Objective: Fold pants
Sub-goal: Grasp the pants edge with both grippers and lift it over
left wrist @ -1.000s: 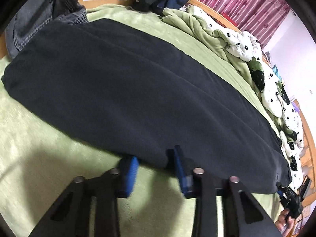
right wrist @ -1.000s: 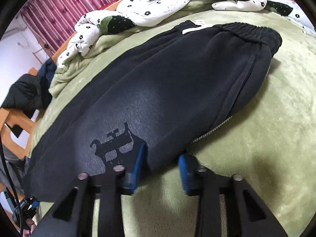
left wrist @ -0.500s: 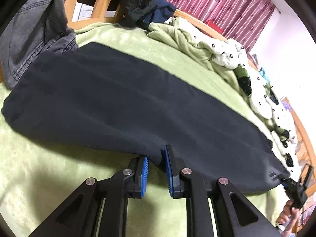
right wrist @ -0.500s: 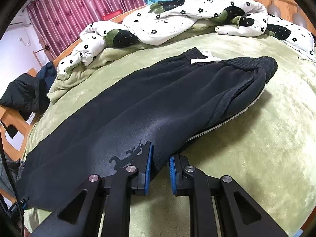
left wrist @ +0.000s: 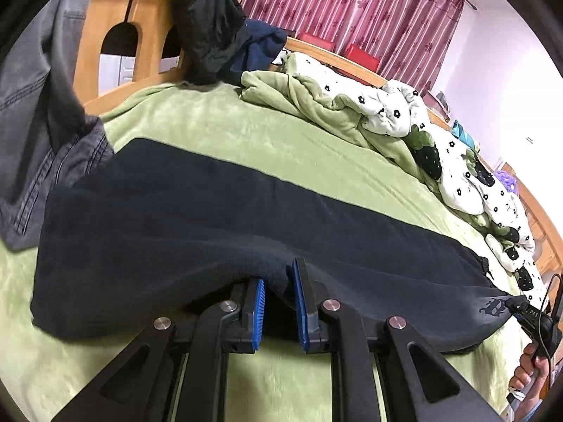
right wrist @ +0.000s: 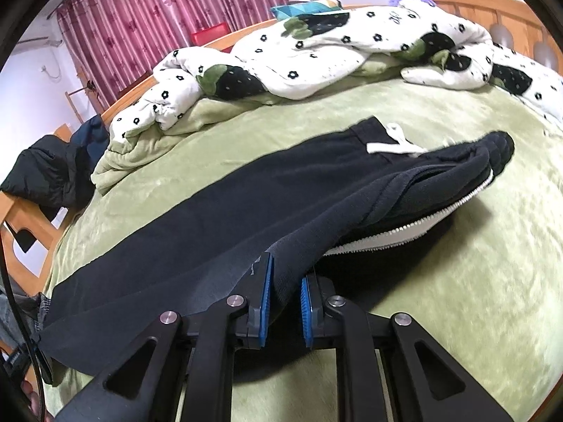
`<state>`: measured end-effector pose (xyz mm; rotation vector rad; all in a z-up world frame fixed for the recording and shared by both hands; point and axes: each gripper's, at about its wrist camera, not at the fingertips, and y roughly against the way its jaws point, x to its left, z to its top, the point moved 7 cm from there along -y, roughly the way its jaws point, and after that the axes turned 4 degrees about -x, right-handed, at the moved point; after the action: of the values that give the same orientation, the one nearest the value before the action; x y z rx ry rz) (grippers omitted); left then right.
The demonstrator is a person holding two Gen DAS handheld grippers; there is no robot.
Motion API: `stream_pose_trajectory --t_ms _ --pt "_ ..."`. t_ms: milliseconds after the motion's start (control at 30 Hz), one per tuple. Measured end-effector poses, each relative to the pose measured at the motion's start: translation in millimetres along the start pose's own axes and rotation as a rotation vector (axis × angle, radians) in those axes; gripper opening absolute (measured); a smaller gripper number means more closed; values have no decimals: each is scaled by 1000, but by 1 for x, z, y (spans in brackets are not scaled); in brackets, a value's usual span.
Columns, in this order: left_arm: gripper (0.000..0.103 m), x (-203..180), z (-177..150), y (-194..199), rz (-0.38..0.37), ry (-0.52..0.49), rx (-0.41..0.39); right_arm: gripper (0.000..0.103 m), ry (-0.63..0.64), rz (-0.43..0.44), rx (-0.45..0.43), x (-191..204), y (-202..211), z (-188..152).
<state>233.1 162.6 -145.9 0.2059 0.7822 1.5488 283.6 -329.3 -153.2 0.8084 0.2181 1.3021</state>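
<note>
The pants [left wrist: 225, 211] are lying lengthwise across the green bed blanket [left wrist: 246, 130], filling the middle band of the left wrist view, and in the right wrist view the pants [right wrist: 246, 204] are running from lower left up to the waistband at right of centre. The left tool [left wrist: 278, 283] is pinching the near edge of the dark fabric between its blue pads [left wrist: 258, 302] at lower centre of the frame, with the cloth bunching up between them. The right tool [right wrist: 285, 274] is likewise clamping a fold of the near edge at lower centre of its frame, and the fabric is rising off the bed there, showing a white ribbed strip [right wrist: 415, 225] underneath toward the right. A white drawstring [right wrist: 394, 142] is lying on the waistband in the upper right part of the frame. A floral duvet [right wrist: 316, 45] is sitting crumpled along the top of the right wrist view, beyond the pants. A grey denim garment [left wrist: 31, 133] is hanging at the left edge of the left wrist view, just touching the leg end. Red curtains [left wrist: 352, 10] are hanging across the top.
</note>
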Motion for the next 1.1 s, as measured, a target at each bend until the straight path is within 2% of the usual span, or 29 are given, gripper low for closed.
stream_pose_trajectory --t_ms 333,733,1000,1100 --pt "14 -10 34 -37 34 -36 -19 14 46 0 -4 20 -30 23" --pt "14 -18 61 -109 108 -72 -5 13 151 -22 -2 45 -102 57" --pt "14 -20 58 -143 195 -111 29 13 198 -100 65 50 -167 61" --pt "15 -24 51 -140 204 -154 44 21 234 -111 86 51 -167 53"
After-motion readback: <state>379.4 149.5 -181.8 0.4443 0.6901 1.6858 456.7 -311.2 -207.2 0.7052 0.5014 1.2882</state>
